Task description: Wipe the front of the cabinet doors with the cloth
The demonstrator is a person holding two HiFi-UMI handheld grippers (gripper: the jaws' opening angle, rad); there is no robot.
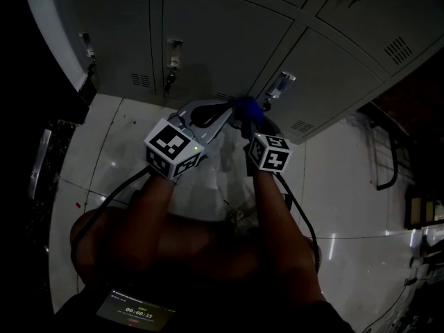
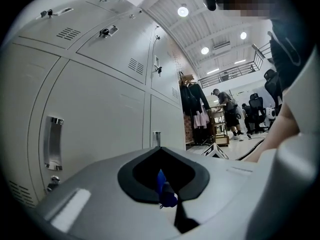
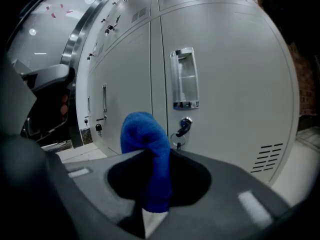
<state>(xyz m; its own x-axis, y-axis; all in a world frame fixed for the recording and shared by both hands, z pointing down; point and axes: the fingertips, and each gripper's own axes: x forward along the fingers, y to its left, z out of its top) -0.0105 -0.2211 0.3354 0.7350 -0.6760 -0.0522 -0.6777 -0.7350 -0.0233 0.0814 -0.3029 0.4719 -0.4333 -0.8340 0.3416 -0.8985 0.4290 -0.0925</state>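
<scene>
Grey metal cabinet doors (image 1: 222, 40) fill the top of the head view, each with a handle and a key. A blue cloth (image 1: 246, 106) is bunched just in front of them. My right gripper (image 1: 248, 120) is shut on the cloth (image 3: 149, 154), whose folded top sticks up between the jaws, facing a door with a chrome handle (image 3: 183, 79) and key (image 3: 184, 126). My left gripper (image 1: 230, 111) reaches in from the left. Its jaws (image 2: 161, 151) are shut, pinching a small edge of the cloth (image 2: 165, 191). A cabinet door (image 2: 100, 119) lies close on its left.
Glossy white floor tiles (image 1: 347, 186) run below the cabinet. A dark metal frame (image 1: 388, 151) stands at the right. Cables trail from both grippers. People (image 2: 227, 111) and hanging clothes (image 2: 195, 104) show far down the room. A small screen (image 1: 135, 312) is at the bottom edge.
</scene>
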